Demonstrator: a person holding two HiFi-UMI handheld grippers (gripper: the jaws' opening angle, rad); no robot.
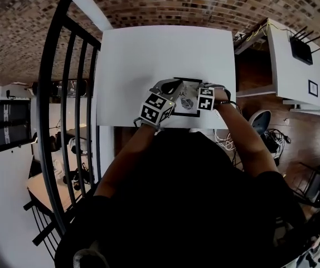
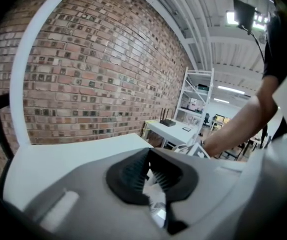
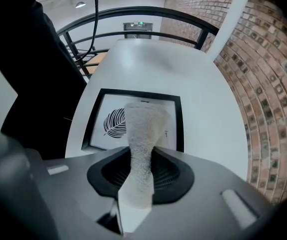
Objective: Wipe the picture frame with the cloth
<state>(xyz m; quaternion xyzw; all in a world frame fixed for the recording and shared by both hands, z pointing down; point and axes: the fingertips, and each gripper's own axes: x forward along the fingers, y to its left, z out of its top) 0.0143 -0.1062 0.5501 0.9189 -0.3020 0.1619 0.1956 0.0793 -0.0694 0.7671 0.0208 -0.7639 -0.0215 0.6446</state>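
Observation:
The picture frame (image 1: 190,81) has a black border and a leaf print, and lies flat near the front edge of the white table (image 1: 149,54). My right gripper (image 1: 193,99) is shut on a pale grey cloth (image 1: 184,101) whose free end lies on the glass. In the right gripper view the cloth (image 3: 142,129) runs from the right gripper (image 3: 141,166) out over the frame (image 3: 94,121). My left gripper (image 1: 173,87) sits at the frame's left edge. Its pads meet at the tips in the left gripper view (image 2: 151,176), and what it touches is hidden.
A black metal railing (image 1: 65,94) runs along the table's left side. To the right stands a white desk (image 1: 291,66) with a black router (image 1: 302,49) on it. A brick wall (image 2: 98,74) rises beyond the table's far edge.

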